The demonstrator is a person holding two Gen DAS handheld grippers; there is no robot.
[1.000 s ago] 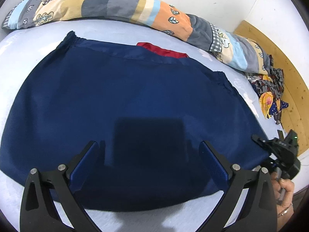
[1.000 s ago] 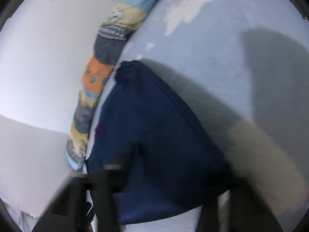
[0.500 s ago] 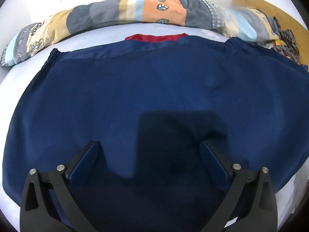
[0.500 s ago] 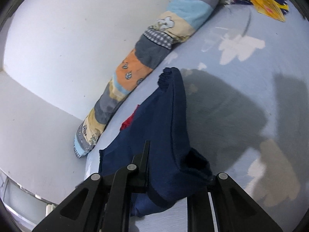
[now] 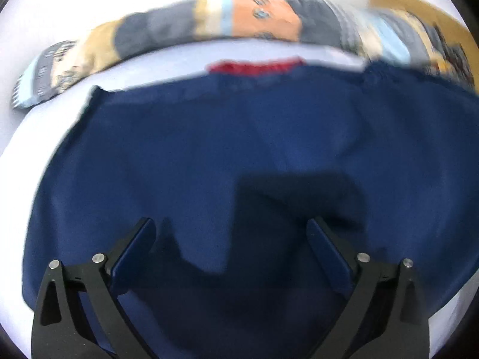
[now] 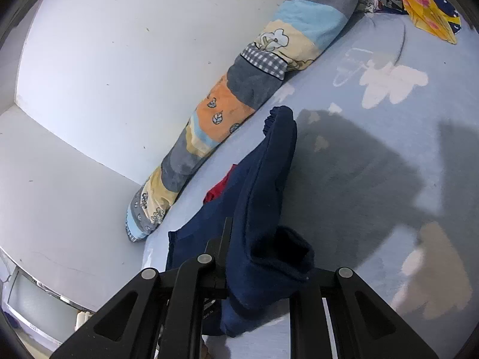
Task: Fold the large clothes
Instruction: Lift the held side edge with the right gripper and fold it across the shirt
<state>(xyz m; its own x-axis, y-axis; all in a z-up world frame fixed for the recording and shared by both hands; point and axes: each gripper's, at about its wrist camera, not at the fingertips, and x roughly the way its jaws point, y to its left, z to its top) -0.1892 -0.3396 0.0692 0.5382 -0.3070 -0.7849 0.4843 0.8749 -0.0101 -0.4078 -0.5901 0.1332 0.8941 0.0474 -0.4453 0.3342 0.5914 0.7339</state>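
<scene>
A large navy blue garment [image 5: 239, 149] lies spread on the pale blue bed sheet [image 5: 36, 137], with a red piece [image 5: 254, 66] showing at its far edge. My left gripper [image 5: 230, 245] hovers open over the garment's near part, with nothing between its fingers. In the right wrist view my right gripper [image 6: 257, 269] is shut on a bunched corner of the navy garment [image 6: 263, 197], which is lifted off the sheet [image 6: 374, 155] and hangs in a fold from the jaws.
A long patchwork bolster [image 5: 209, 27] lies along the wall behind the garment, also seen as the bolster [image 6: 239, 89] in the right view. Colourful clothes [image 6: 428, 15] are piled at the far right. A wooden board [image 5: 419, 9] edges the bed.
My right gripper rose with the garment's corner, lifting that edge off the sheet. The left view shifted rightward over the garment; the other gripper and the hand left its frame.
</scene>
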